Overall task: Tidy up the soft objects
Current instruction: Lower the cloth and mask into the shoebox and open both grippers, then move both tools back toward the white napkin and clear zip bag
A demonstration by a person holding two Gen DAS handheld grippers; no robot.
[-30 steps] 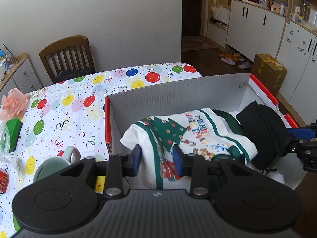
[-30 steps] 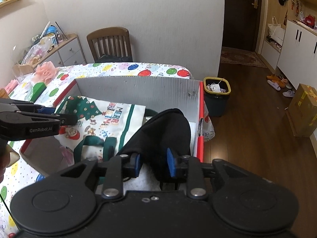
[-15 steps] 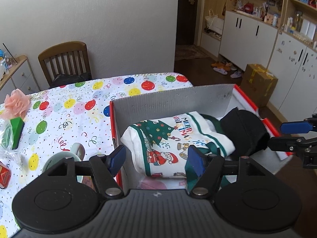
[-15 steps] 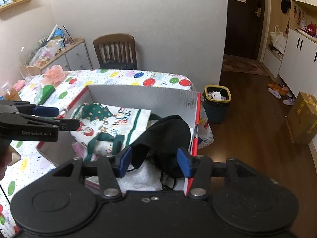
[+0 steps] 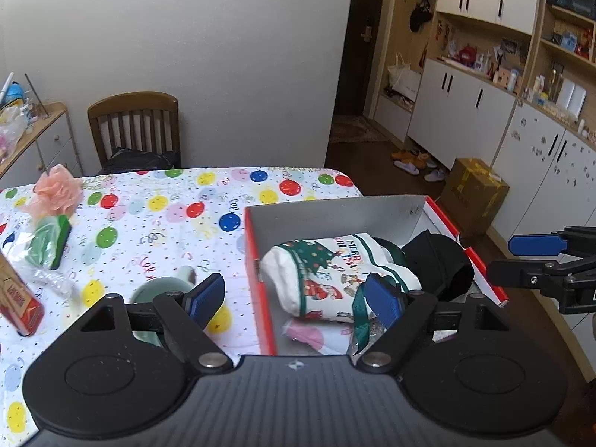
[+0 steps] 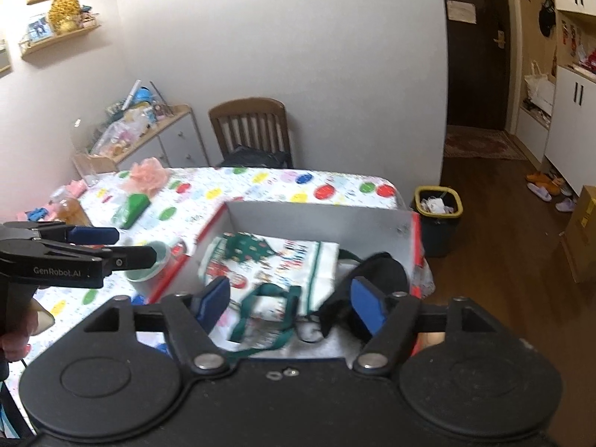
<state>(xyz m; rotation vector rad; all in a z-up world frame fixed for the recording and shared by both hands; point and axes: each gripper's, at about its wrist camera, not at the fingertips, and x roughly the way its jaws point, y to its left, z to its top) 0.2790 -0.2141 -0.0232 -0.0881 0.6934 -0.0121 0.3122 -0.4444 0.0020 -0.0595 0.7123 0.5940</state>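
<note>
A red-rimmed cardboard box (image 5: 257,260) sits at the right end of the table. Inside lie a white Christmas-print cloth bag (image 5: 327,272) with green straps and a black soft cap (image 5: 439,260). A pink item (image 5: 303,333) shows under the bag. My left gripper (image 5: 294,300) is open and empty, raised above the box's near left corner. My right gripper (image 6: 290,303) is open and empty above the box (image 6: 320,219), over the bag (image 6: 275,260) and cap (image 6: 376,275). A peach mesh sponge (image 5: 56,188) lies at the table's far left.
A pale green mug (image 5: 156,294) stands left of the box. A green sponge in plastic (image 5: 48,238) and a red packet (image 5: 18,298) lie at the left. A wooden chair (image 5: 136,126) stands behind the table. A bin (image 6: 437,219) stands on the floor right of the table.
Both grippers opened, letting go of the Christmas bag and the black cap, which now lie in the box. Both have pulled up and back from the box.
</note>
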